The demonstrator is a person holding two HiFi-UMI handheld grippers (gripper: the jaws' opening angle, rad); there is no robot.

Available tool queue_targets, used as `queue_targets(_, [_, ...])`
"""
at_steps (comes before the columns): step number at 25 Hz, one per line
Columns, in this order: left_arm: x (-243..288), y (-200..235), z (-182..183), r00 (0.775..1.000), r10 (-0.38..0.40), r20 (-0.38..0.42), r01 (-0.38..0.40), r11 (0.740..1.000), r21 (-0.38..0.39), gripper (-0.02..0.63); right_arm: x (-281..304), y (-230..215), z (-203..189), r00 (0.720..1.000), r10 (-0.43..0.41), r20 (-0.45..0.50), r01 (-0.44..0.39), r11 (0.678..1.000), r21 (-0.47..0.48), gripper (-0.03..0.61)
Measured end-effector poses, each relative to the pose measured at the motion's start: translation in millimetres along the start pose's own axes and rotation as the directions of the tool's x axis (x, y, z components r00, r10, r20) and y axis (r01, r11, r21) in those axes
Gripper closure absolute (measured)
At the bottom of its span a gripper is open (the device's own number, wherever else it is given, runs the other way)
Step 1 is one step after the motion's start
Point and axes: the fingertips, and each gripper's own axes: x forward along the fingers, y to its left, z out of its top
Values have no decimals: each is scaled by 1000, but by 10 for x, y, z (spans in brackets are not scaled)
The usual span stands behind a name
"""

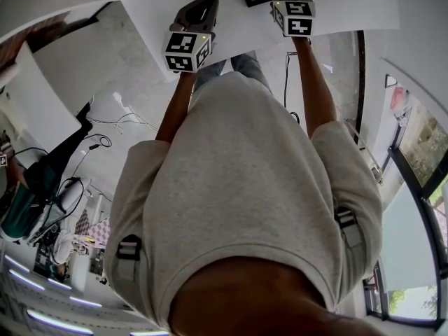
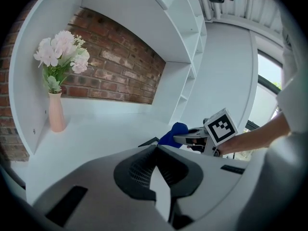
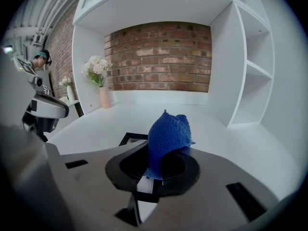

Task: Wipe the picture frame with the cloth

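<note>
Blue knitted cloth (image 3: pixel 168 134) rises in a crumpled peak, clamped between my right gripper (image 3: pixel 153 174) fingers. My left gripper (image 2: pixel 156 150) fingers are pressed together, empty. Just beyond the cloth, the black rectangular picture frame (image 3: pixel 129 138) lies flat toward the front edge of the smooth white tabletop (image 3: pixel 231 143).

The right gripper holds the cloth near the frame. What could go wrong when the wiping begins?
1. The picture frame lies flat on the shelf and the left gripper, shut, does not hold it; a wipe might push it.
2. The right gripper pinches only one end of the cloth, so rubbing might pull it out.
</note>
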Motion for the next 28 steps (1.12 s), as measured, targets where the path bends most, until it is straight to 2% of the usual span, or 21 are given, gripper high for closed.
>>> queue_targets(21, [124, -237, -24, 998, -65, -16, 65, 998, 25, 595, -583, -20, -415, 998, -54, -29, 55, 997, 48, 520])
queue_targets(28, [140, -200, 19, 998, -57, -4, 57, 998, 17, 595, -635, -80, -278, 998, -64, -7, 64, 997, 34, 522])
